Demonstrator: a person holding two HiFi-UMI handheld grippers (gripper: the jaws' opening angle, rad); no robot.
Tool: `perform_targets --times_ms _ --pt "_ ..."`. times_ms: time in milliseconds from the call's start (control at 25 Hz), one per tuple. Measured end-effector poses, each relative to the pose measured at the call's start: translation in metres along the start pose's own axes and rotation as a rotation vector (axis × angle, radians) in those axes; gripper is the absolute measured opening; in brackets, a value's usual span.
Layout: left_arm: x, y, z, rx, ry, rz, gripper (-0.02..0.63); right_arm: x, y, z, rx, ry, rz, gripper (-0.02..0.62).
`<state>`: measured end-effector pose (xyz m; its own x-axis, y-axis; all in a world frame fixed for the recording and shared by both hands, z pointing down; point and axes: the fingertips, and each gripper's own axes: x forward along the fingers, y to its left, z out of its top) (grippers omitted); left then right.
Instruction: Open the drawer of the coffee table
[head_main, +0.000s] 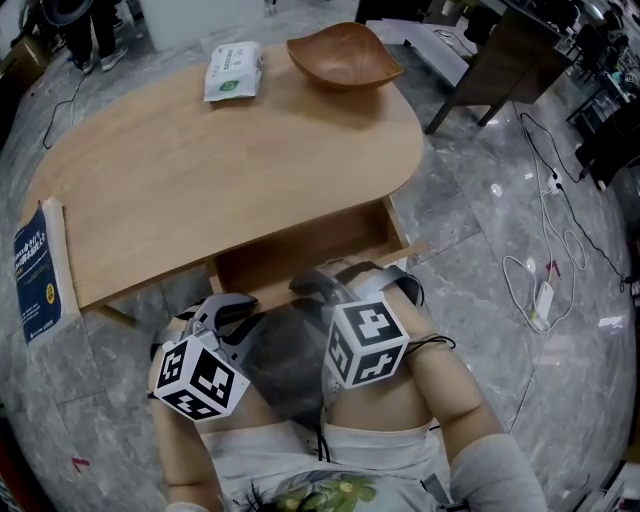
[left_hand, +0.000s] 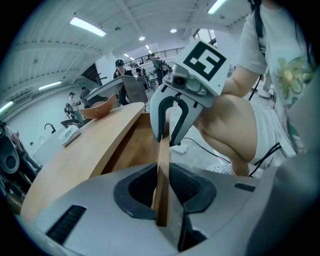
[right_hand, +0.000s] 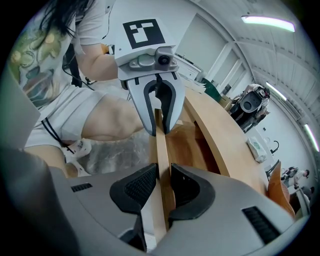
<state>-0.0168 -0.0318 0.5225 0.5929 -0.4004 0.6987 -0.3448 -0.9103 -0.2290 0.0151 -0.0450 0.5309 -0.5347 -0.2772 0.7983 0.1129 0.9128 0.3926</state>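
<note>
The light wooden coffee table (head_main: 200, 170) has its drawer (head_main: 300, 250) pulled out toward me, and the inside looks empty. My left gripper (head_main: 235, 302) and right gripper (head_main: 345, 280) sit side by side on the drawer's front panel; my head hides part of it in the head view. In the left gripper view, the thin front panel (left_hand: 163, 160) runs between the left gripper (left_hand: 161, 185) pads, with the right gripper (left_hand: 169, 139) clamped on the same panel farther along. The right gripper (right_hand: 162, 185) likewise pinches the panel (right_hand: 161, 150), with the left gripper (right_hand: 159, 131) ahead.
A wooden bowl (head_main: 343, 55) and a pack of wipes (head_main: 233, 70) lie on the table's far side, and a blue book (head_main: 35, 275) lies at its left end. A white cable and power strip (head_main: 545, 300) lie on the marble floor to the right. A dark table (head_main: 500, 60) stands beyond.
</note>
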Motion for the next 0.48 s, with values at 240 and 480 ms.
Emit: perform_targets --times_ms 240,480 --pt "0.0002 -0.0038 -0.0017 0.003 0.007 -0.019 0.078 0.0007 0.0043 0.0 -0.018 0.013 0.003 0.097" --pt "-0.0005 -0.0086 -0.0018 0.003 0.011 -0.027 0.078 -0.0005 0.0096 0.0005 -0.035 0.022 0.009 0.095"
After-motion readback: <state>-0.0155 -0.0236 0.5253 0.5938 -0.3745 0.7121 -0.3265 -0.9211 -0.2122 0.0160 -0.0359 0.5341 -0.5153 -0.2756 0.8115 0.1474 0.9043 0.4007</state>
